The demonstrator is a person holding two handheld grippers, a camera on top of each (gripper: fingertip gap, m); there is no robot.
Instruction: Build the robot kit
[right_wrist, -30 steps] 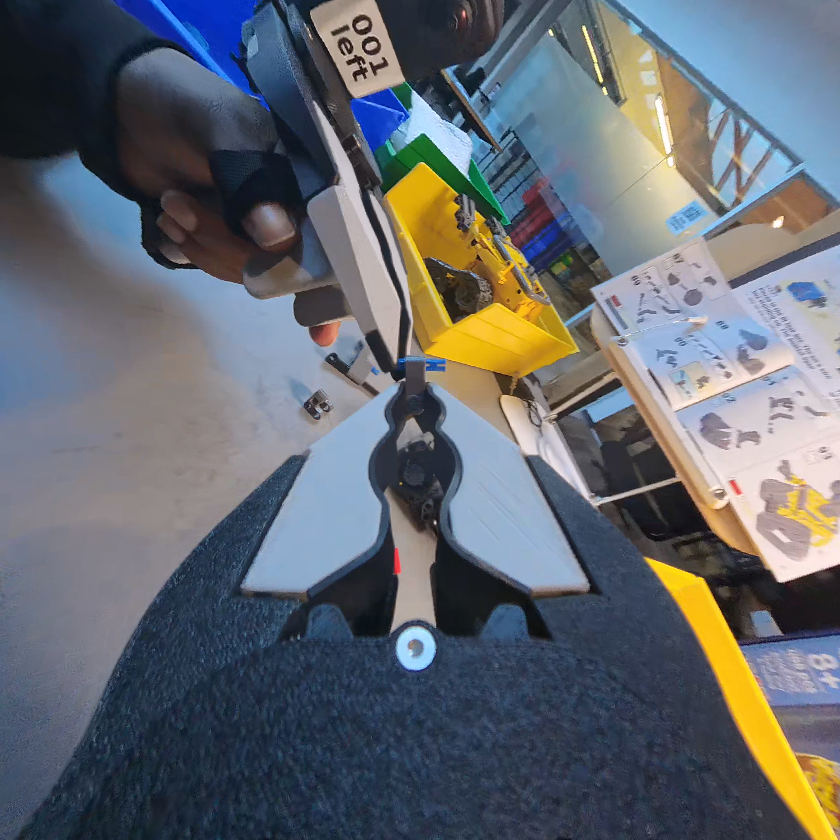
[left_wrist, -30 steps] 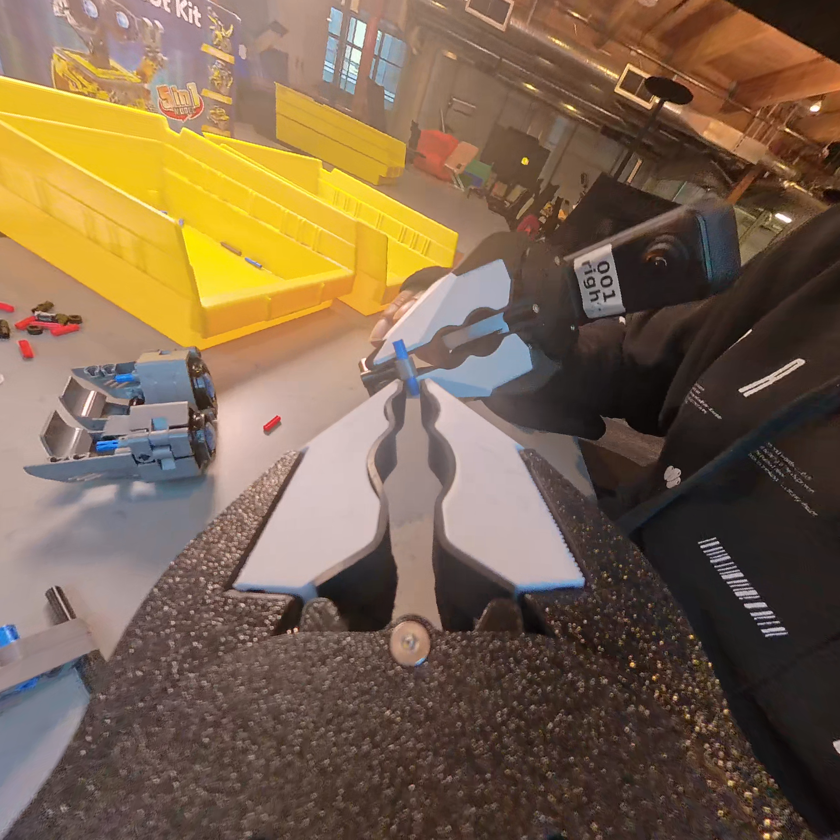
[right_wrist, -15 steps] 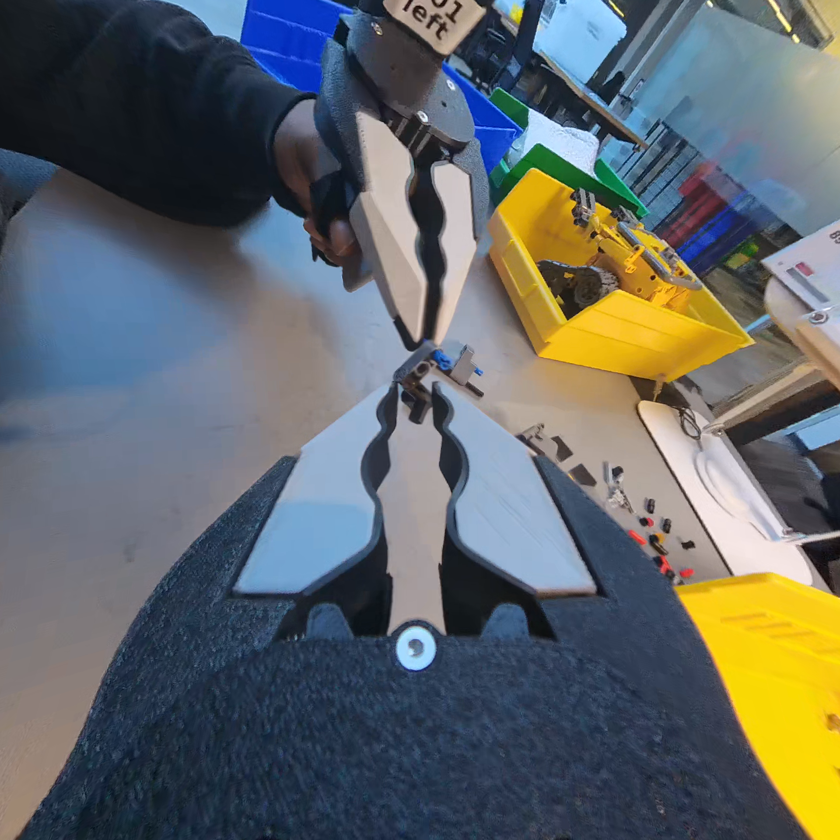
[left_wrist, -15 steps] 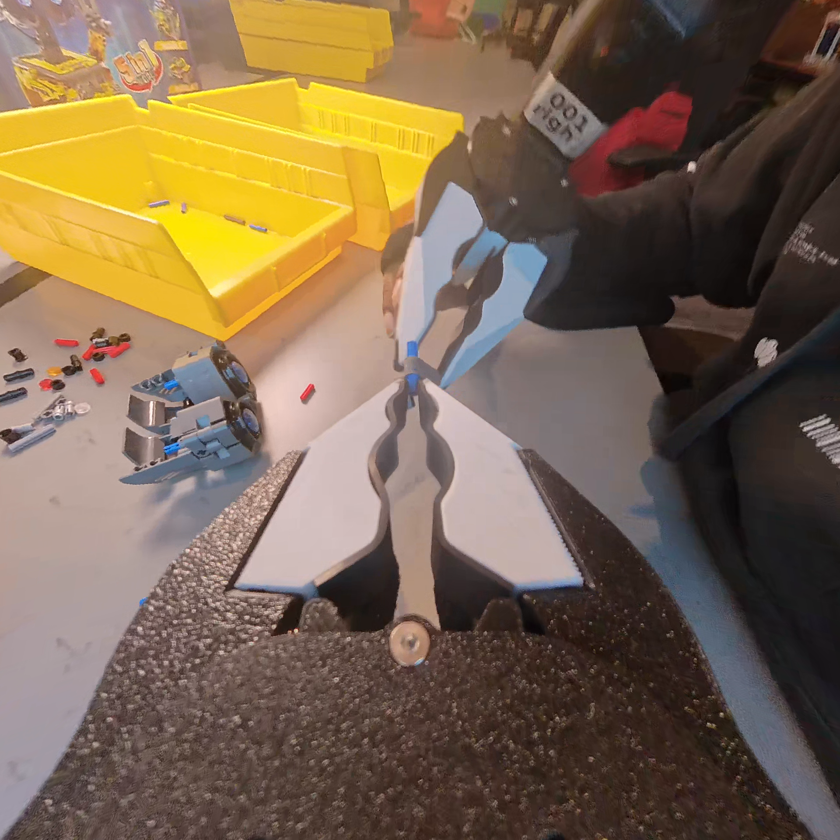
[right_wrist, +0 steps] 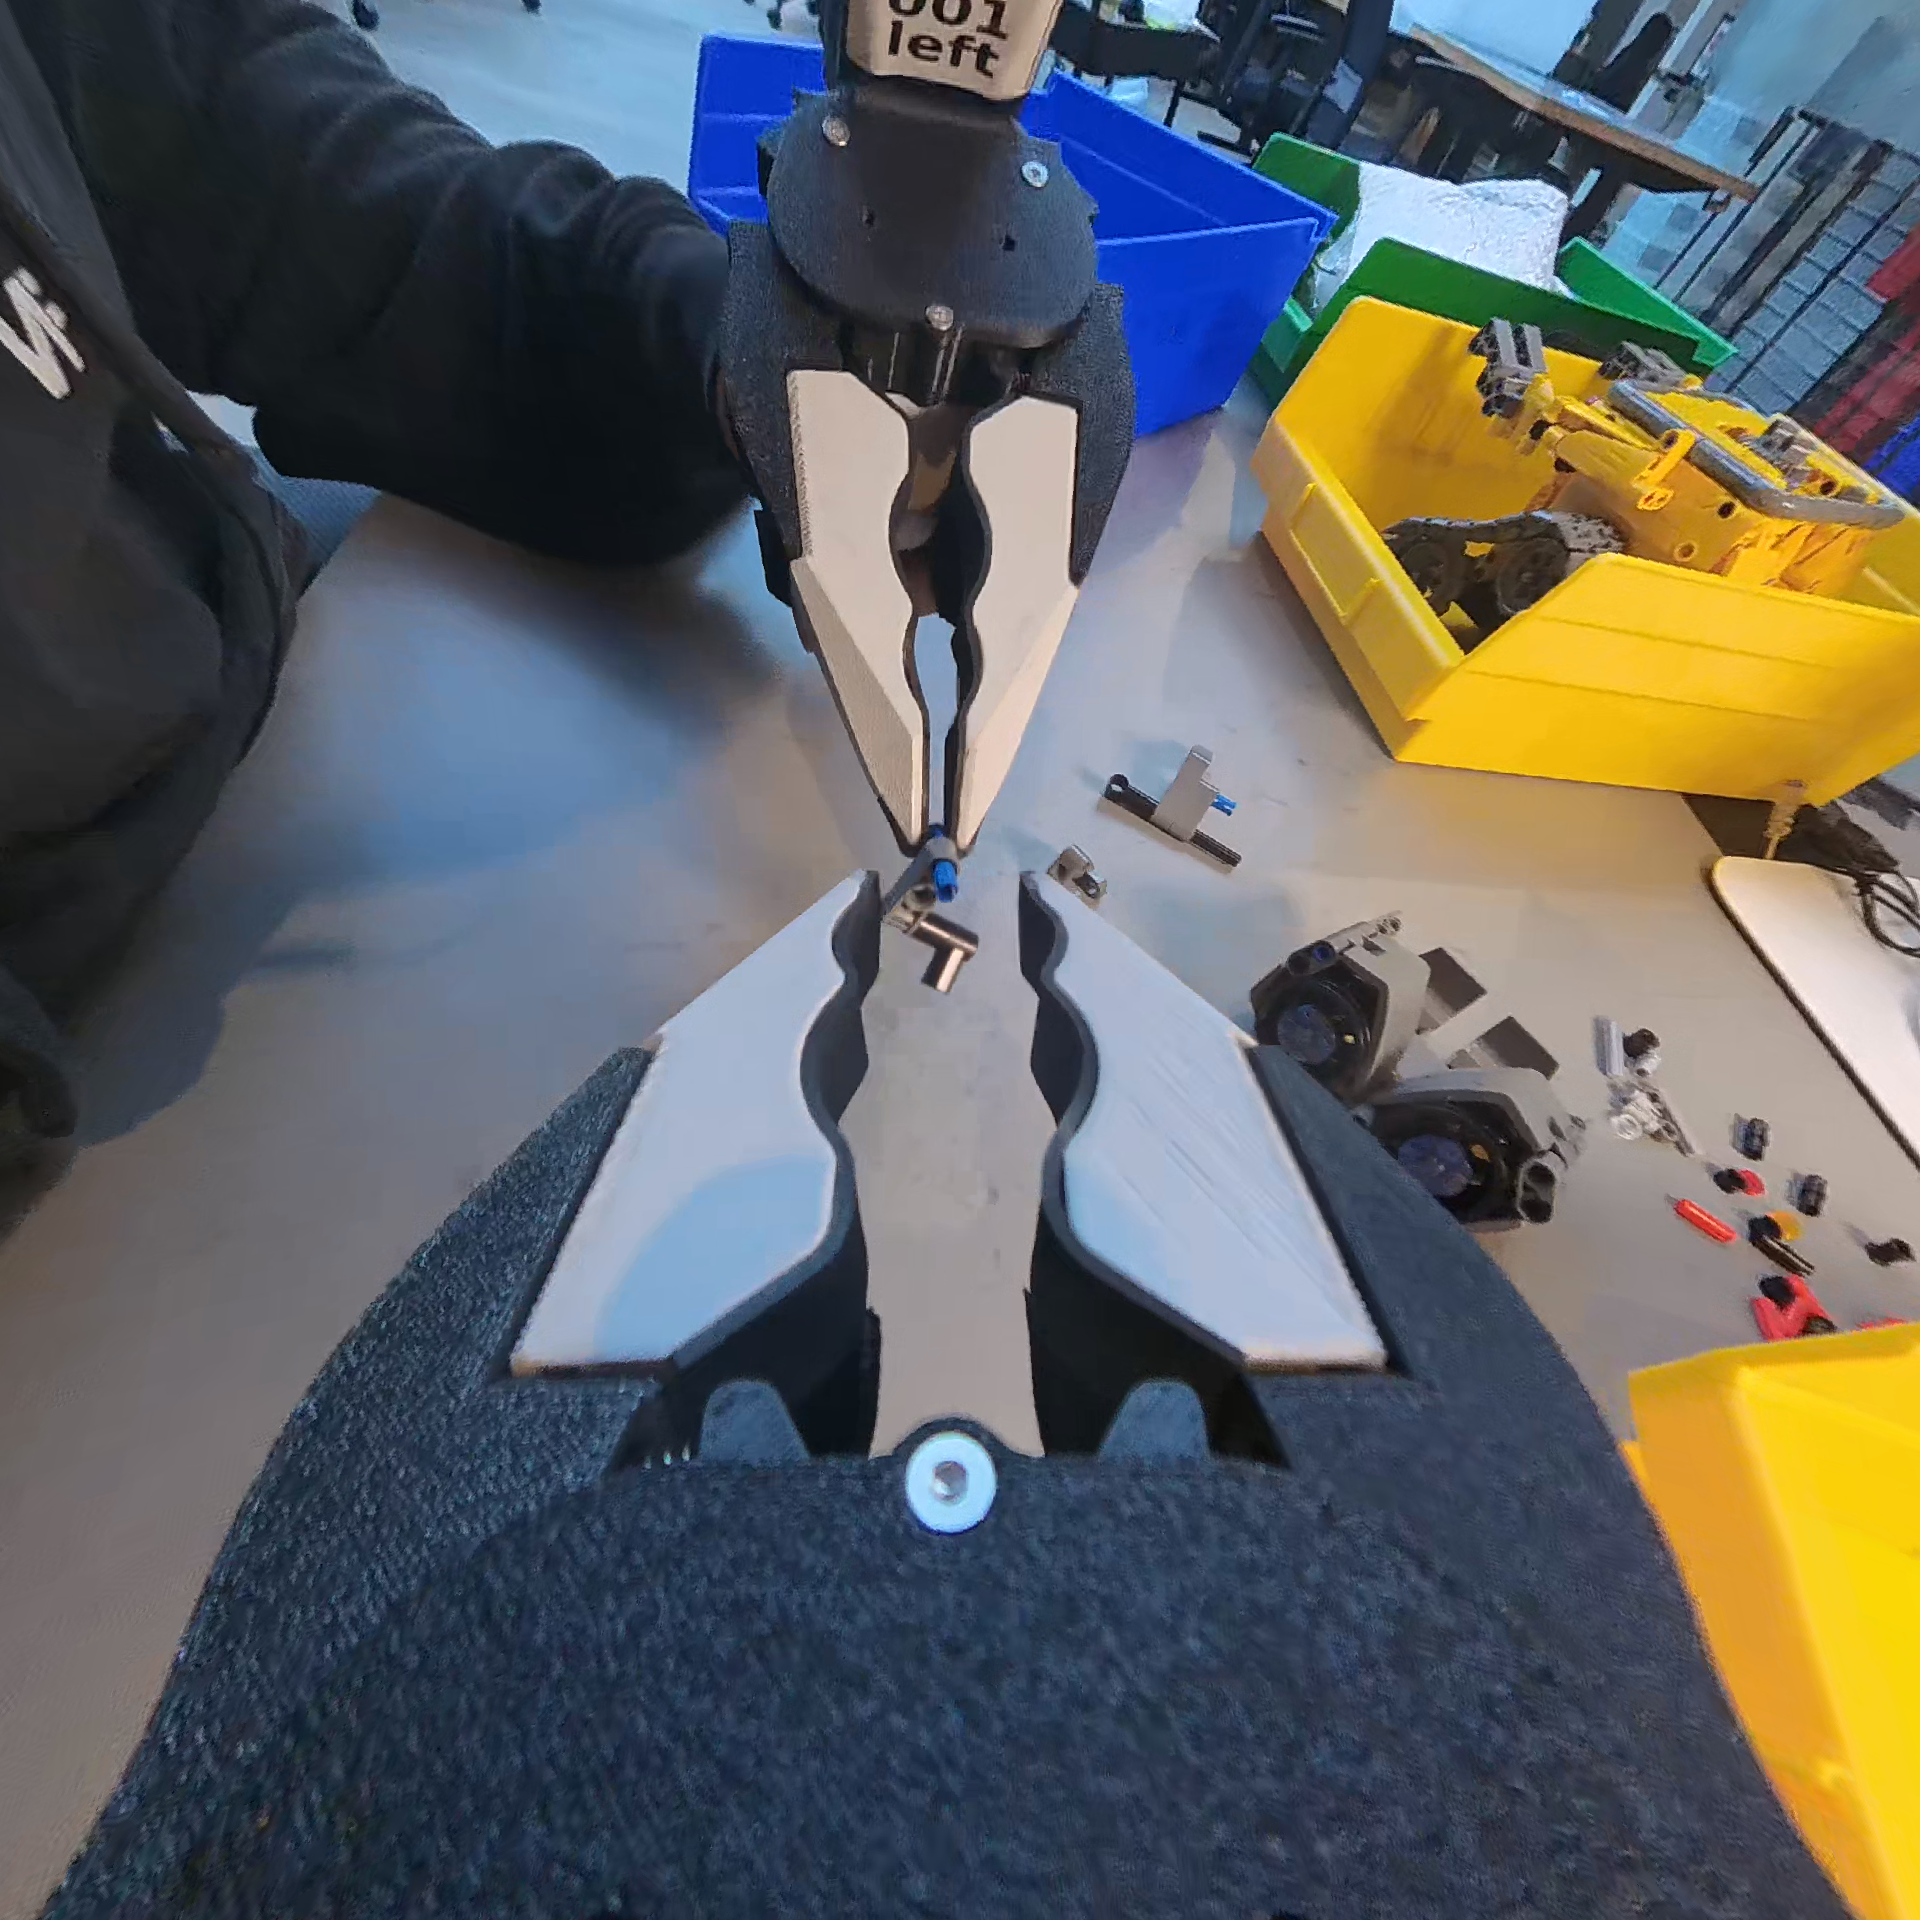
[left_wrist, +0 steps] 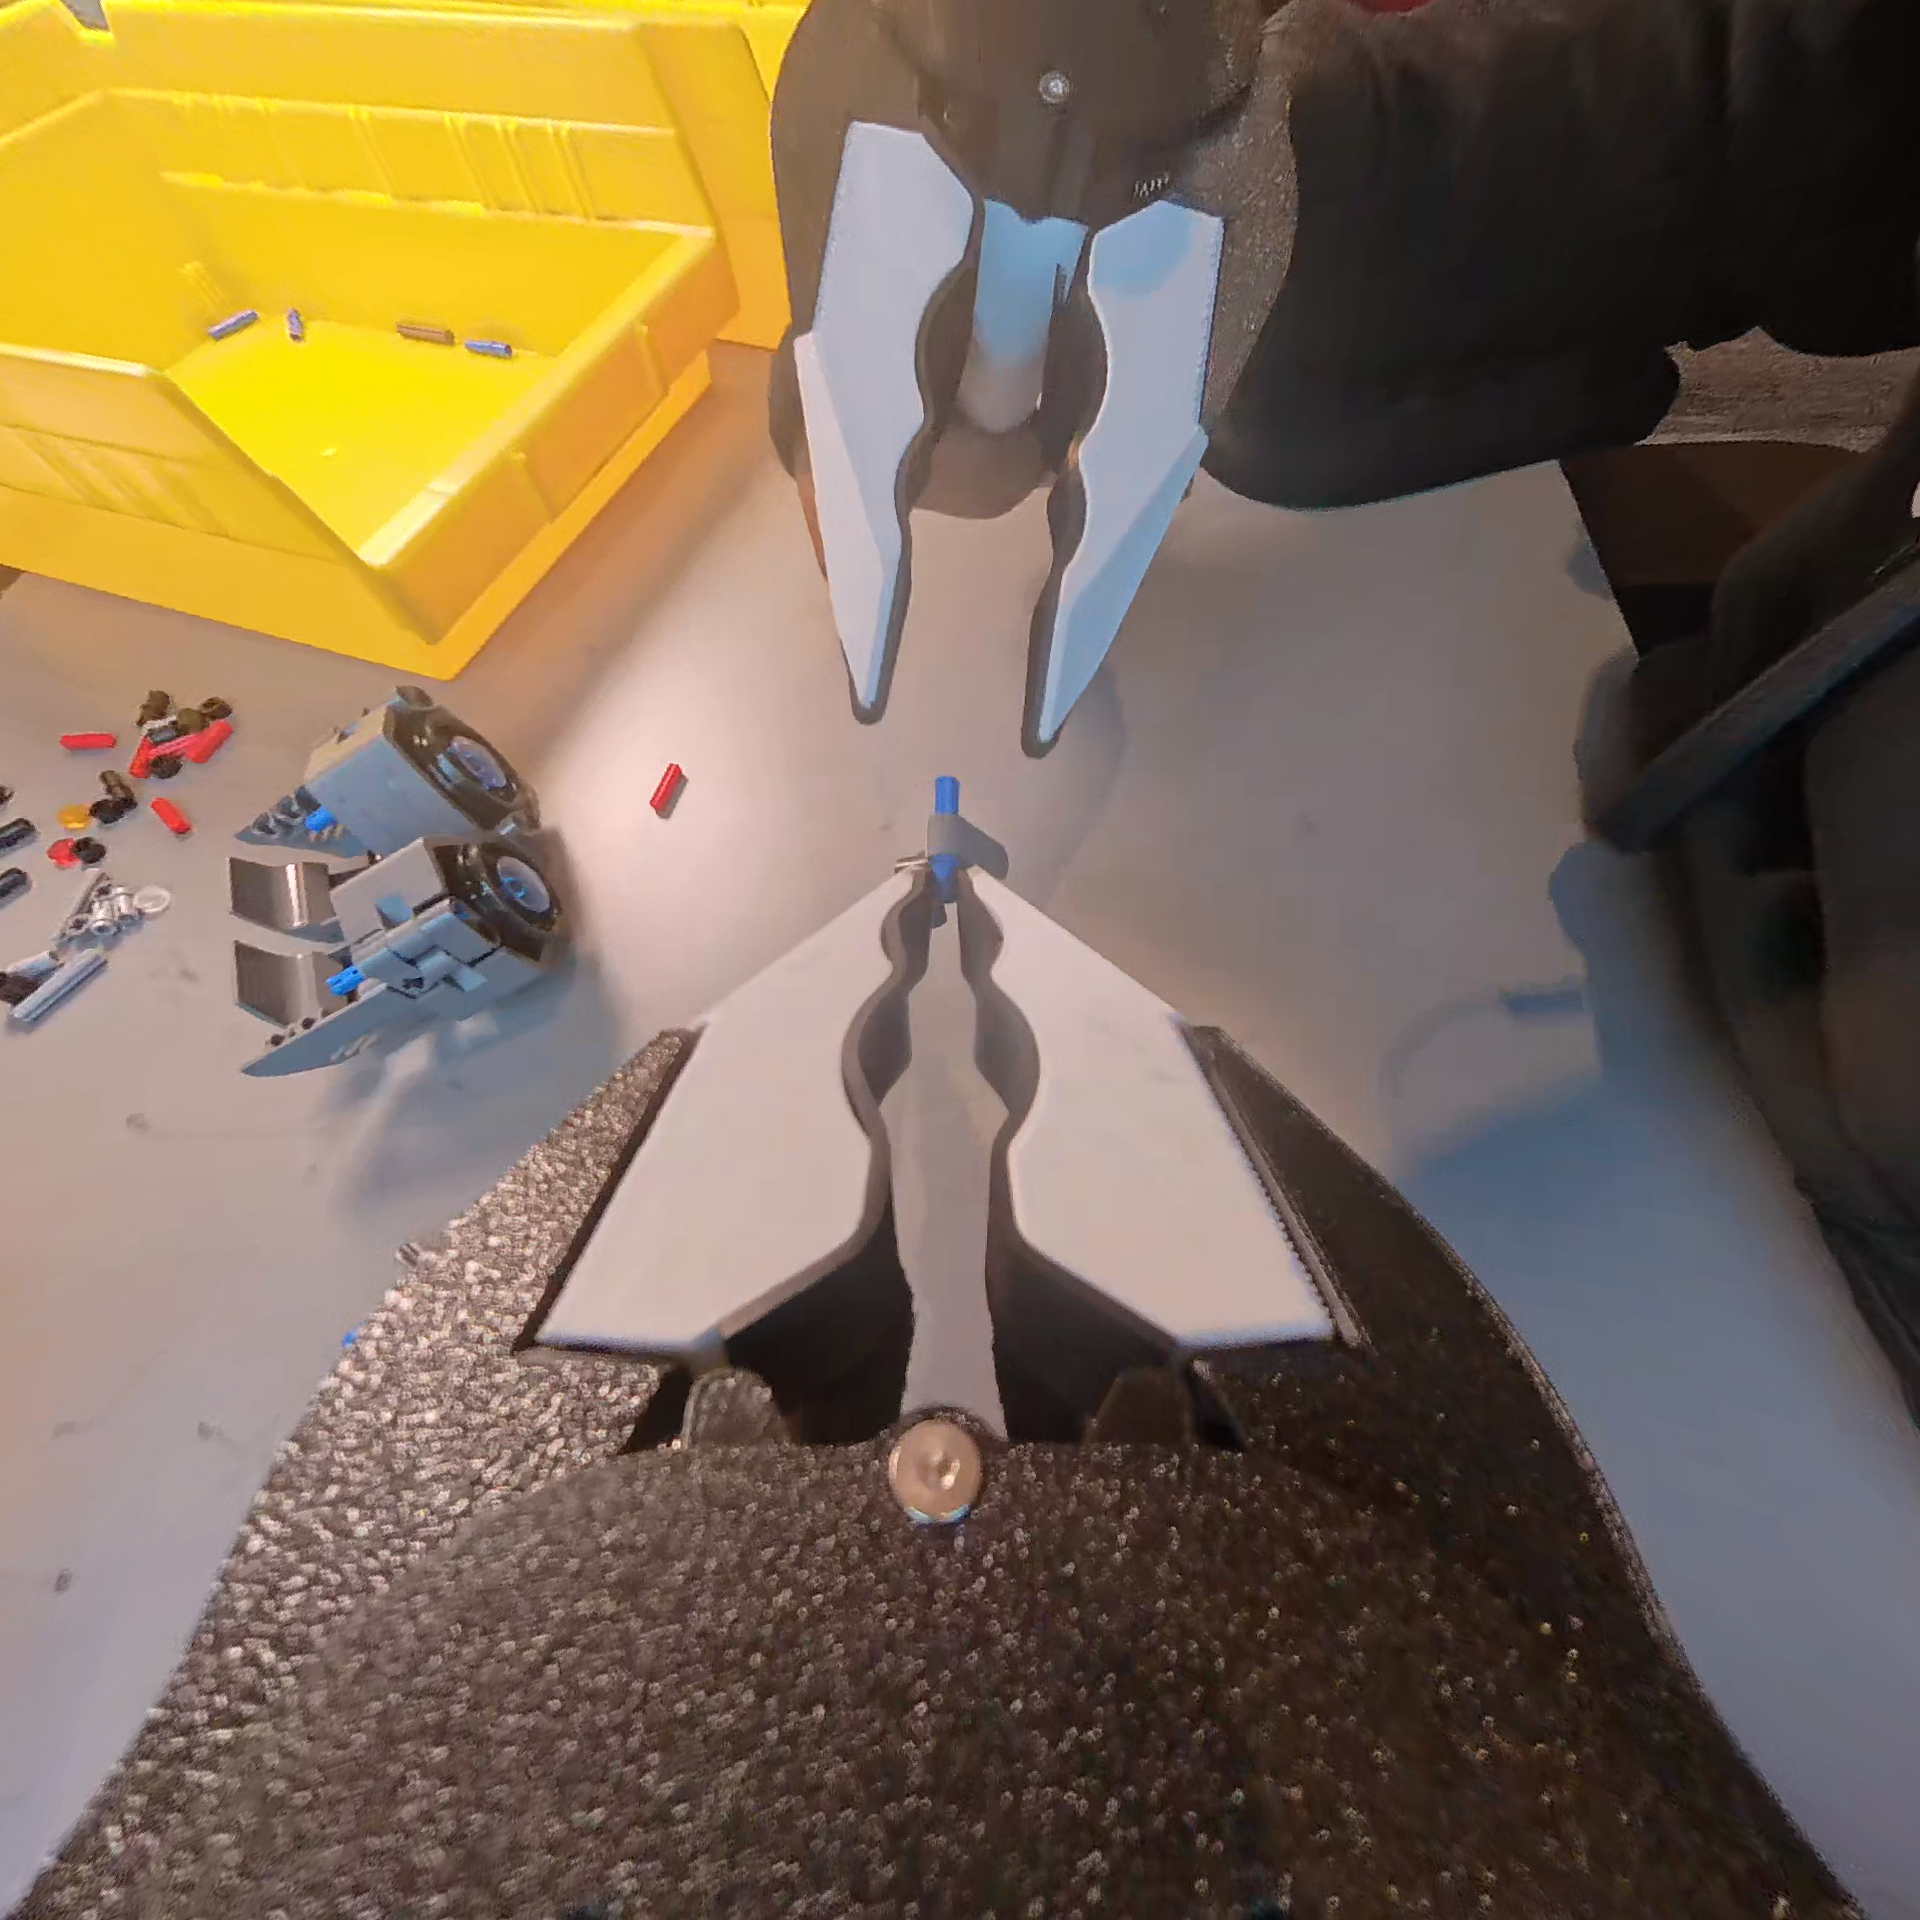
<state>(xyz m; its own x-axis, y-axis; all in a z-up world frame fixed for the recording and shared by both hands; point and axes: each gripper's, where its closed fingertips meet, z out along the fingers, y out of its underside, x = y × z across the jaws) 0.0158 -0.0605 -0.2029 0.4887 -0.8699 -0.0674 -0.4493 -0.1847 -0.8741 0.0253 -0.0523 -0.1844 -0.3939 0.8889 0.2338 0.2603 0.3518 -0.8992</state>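
Yellow plastic storage bins [left_wrist: 582, 343] are seen at the far left corner of the grey worktop [left_wrist: 1299, 727]. Small red and black pins [left_wrist: 156, 748] are scattered along its left edge, just beside a grey block assembly with two round black hubs [left_wrist: 416, 894]. A single red pin [left_wrist: 668, 788] lies apart, toward the middle. There the left gripper [left_wrist: 940, 883] is closed narrowly on a small grey connector piece with a blue pin [left_wrist: 943, 831], pinched at the very tips only. Opposite it, the right gripper [left_wrist: 951, 717] is held open, its fingers parted either side of the piece, apparently without contact. With so little gripped, the piece is judged liable to swivel under any sideways push, so a firm, steady pinch is called for. A black sleeve [left_wrist: 1507, 260] is seen at the right.
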